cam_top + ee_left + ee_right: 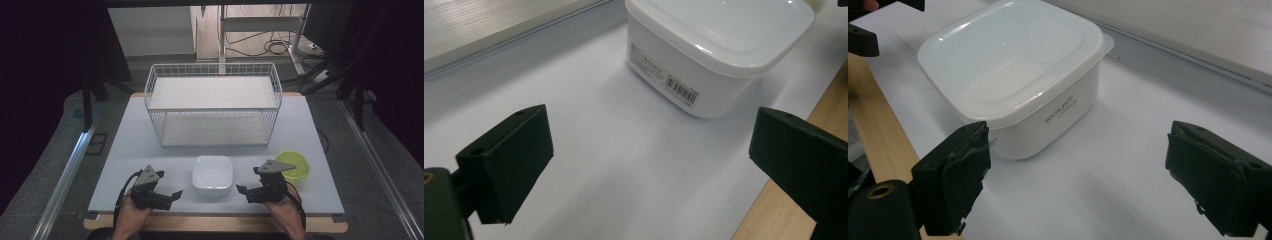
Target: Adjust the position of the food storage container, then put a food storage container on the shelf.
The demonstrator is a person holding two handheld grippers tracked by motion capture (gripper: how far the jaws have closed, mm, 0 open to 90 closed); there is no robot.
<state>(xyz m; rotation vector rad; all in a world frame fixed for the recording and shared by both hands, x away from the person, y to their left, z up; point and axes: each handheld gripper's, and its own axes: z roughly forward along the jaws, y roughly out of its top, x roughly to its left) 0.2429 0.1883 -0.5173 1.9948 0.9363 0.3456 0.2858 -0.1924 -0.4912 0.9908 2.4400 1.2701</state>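
Flanking the white box point(212, 174) that sits lidded near the front edge of the table point(125, 150), the left gripper point(173, 196) and right gripper point(242, 190) hold their jaws wide and empty, apparently so both can approach it from opposite sides.

A white wire basket point(212, 105) stands at the surface's point(150, 150) far side; a green bowl point(295, 165) (empty) sits near right.
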